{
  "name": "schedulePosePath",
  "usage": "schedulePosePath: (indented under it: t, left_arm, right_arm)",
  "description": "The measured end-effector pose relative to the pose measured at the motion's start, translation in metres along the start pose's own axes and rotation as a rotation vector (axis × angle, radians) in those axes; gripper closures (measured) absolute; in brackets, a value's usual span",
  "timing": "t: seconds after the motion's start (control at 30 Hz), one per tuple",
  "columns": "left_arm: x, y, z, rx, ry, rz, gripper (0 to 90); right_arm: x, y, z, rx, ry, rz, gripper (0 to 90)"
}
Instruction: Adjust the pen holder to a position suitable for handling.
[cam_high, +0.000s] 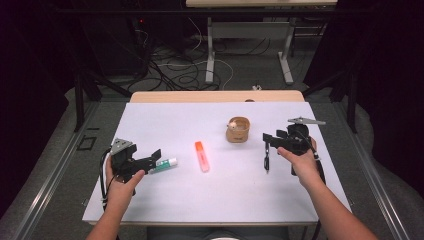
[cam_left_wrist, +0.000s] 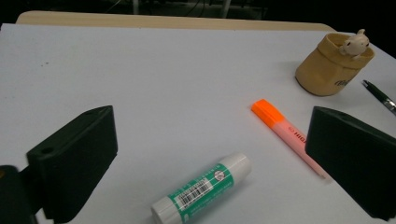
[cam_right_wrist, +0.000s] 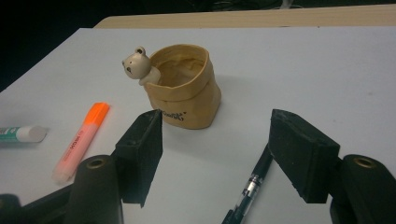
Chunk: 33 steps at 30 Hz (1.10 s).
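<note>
On the white bench (cam_high: 220, 197), the left hand-held gripper (cam_high: 156, 155) gapes wide around the glue stick (cam_left_wrist: 201, 188) lying untouched between its jaws, while the right hand-held gripper (cam_high: 266, 136) hovers half-open, empty, above the black pen (cam_right_wrist: 250, 186).

Your left-hand item, a glue stick (cam_left_wrist: 201, 189) with a green label and white cap, is lying flat on the white table (cam_high: 200, 200), pointing toward the orange highlighter. Your right-hand item, a black pen (cam_right_wrist: 250, 186), is lying flat just beside the tan pouch-shaped holder (cam_right_wrist: 184, 88), its length running toward you.
</note>
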<state>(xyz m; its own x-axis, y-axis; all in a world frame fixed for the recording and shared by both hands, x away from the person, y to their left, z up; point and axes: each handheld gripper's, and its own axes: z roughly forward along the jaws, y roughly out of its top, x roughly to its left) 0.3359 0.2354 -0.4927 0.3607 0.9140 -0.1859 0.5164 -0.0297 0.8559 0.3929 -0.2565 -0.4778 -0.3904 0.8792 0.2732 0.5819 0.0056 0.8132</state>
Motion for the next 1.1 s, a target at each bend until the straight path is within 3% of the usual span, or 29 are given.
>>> schedulePosePath:
  t: [0.1, 0.17, 0.23, 0.3, 0.37, 0.5, 0.57, 0.63, 0.77, 0.87, 0.97, 1.1]
  left_arm:
    - [0.0, 0.0, 0.001, 0.005, 0.015, 0.01, 0.3]
    - [0.0, -0.001, 0.002, 0.009, 0.017, 0.016, 0.3]
    - [0.0, -0.001, 0.003, 0.019, 0.026, 0.024, 0.4]
    - [0.0, -0.001, 0.003, 0.019, 0.028, 0.025, 0.3]
    - [-0.001, -0.002, 0.004, 0.019, 0.029, 0.016, 0.3]
    - [-0.001, -0.002, 0.004, 0.024, 0.031, 0.017, 0.3]
    - [-0.001, -0.002, 0.004, 0.024, 0.029, 0.016, 0.3]
    - [-0.001, -0.002, 0.004, 0.025, 0.029, 0.015, 0.3]
    - [0.0, -0.002, 0.005, 0.03, 0.027, 0.019, 0.3]
    - [-0.001, -0.003, 0.005, 0.033, 0.024, 0.021, 0.3]
    - [-0.001, -0.003, 0.006, 0.035, 0.019, 0.023, 0.3]
    - [-0.001, -0.003, 0.006, 0.043, 0.019, 0.026, 0.3]
  right_arm:
    - [0.003, 0.008, 0.005, 0.015, 0.008, -0.013, 34.7]
    - [0.002, 0.012, 0.011, -0.02, 0.066, -0.059, 32.3]
    - [0.003, 0.016, 0.015, 0.005, 0.092, -0.029, 34.5]
    - [0.004, 0.021, 0.019, 0.044, 0.076, -0.049, 34.4]
    - [0.005, 0.026, 0.023, 0.042, 0.057, -0.085, 33.1]
    - [0.005, 0.035, 0.027, 0.059, 0.031, -0.111, 31.6]
    - [0.006, 0.044, 0.033, 0.092, 0.015, -0.134, 31.5]
    - [0.007, 0.049, 0.037, 0.11, 0.028, -0.14, 31.2]
    - [0.011, 0.06, 0.043, 0.142, 0.005, -0.197, 30.2]
    - [0.013, 0.067, 0.047, 0.158, -0.006, -0.209, 30.2]
    - [0.013, 0.072, 0.05, 0.168, -0.02, -0.22, 30.5]
    - [0.016, 0.083, 0.058, 0.189, -0.057, -0.271, 34.8]
